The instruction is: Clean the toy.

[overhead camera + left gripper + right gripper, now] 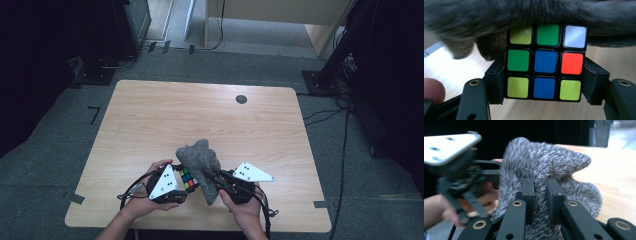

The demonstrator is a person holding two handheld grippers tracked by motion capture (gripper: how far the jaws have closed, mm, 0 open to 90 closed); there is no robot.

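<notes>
I see a light wooden table with rounded corners, standing on grey carpet. A small dark round disc is set in the tabletop, well beyond my fingers, toward the far edge. A grey furry cloth appears to meet the surface just beside my fingers; whether it rests there or hangs clear I cannot tell. The far half of the board is bare wood grain.

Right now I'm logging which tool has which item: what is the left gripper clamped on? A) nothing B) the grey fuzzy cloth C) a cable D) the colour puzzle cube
D: in the left gripper view the black jaws of the left gripper press both sides of the puzzle cube, while the grey fuzzy cloth only drapes over its top.
</notes>
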